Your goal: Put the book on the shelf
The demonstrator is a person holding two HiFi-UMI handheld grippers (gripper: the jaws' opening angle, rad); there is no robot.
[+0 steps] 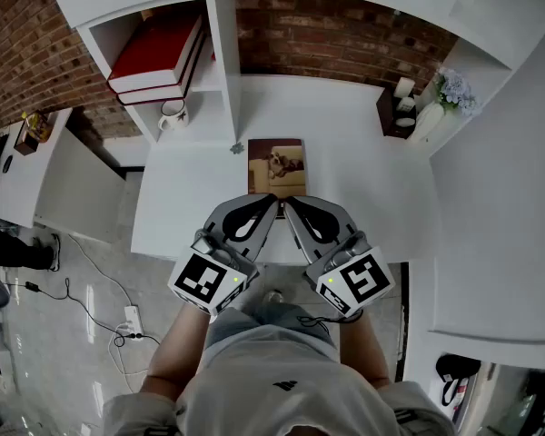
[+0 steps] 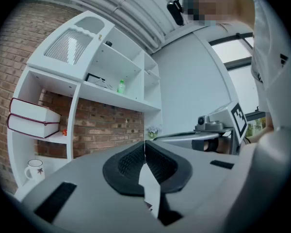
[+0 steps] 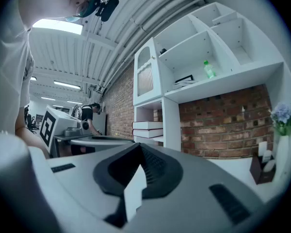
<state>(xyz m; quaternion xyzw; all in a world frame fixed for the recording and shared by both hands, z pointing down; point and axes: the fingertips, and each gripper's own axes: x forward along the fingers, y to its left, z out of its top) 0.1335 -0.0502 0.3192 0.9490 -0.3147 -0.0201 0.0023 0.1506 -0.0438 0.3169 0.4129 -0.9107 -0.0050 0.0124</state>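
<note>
Book [image 1: 276, 166] flat, dog-pic cover up

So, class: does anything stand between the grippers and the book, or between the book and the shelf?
Nothing visible lies between the left gripper or right gripper and the book. Toward the shelf, only a small grey object sits by the book's far-left corner; red books already fill part of that shelf.

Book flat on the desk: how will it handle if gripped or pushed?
The book looks thin and lies flat on the desk: probably light, little edge to pinch. On that smooth white top it likely slides when pushed.
</note>
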